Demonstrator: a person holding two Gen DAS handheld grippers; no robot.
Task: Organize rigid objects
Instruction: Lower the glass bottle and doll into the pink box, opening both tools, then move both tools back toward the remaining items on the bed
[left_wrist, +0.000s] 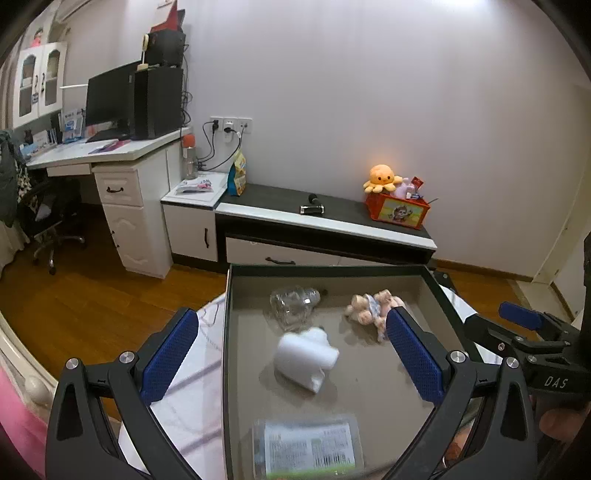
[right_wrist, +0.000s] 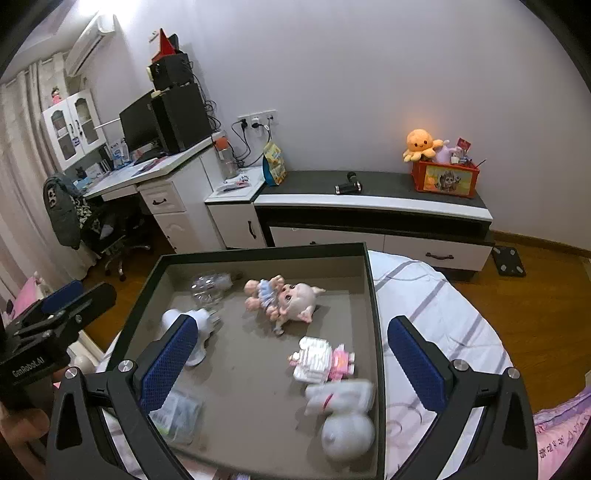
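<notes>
A dark-rimmed tray with a grey floor lies on the bed. In it are a crumpled clear bottle, a small doll, a white plastic piece and a labelled clear jar. The right wrist view adds a white-and-pink block toy and a blurred white toy. My left gripper hangs open over the tray's left half, holding nothing. My right gripper is open over the right half, also holding nothing.
The tray rests on a white striped sheet. Beyond the bed runs a wooden floor, then a low dark-topped cabinet with an orange toy box, and a desk with a monitor and a chair at the left.
</notes>
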